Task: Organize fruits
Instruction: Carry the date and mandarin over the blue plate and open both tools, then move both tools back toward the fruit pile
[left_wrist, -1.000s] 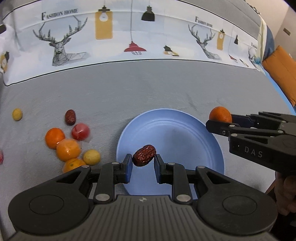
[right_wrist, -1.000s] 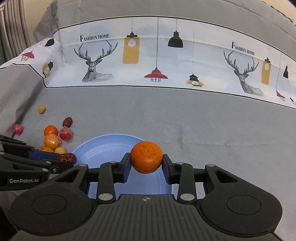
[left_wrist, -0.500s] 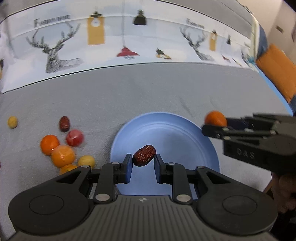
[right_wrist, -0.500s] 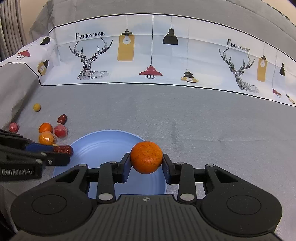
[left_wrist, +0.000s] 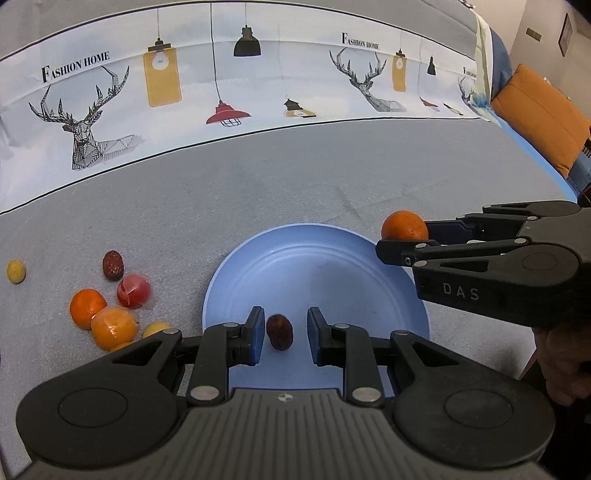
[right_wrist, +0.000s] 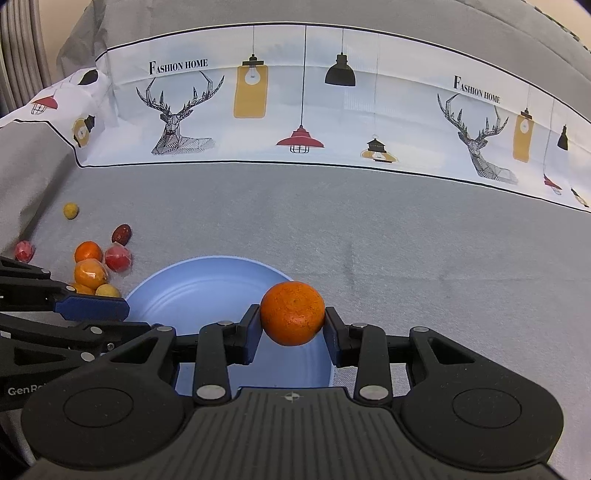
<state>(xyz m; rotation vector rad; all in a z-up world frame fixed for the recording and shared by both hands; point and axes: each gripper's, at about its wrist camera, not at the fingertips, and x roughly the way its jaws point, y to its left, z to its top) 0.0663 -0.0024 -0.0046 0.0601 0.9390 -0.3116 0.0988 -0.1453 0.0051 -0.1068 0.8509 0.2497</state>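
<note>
Released since the earlier frame, date (left_wrist: 279, 331) lies low centre on blue plate (left_wrist: 332, 258), left gripper (left_wrist: 282, 334) jaws apart either side; right gripper (right_wrist: 291, 326) clamps orange (right_wrist: 292, 313) at plate's right rim — lower before letting go.

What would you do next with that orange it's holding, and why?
Probably open the right tool and let the orange drop. It is clamped just above the blue plate, where the date already lies free between the left tool's open pads.
</note>
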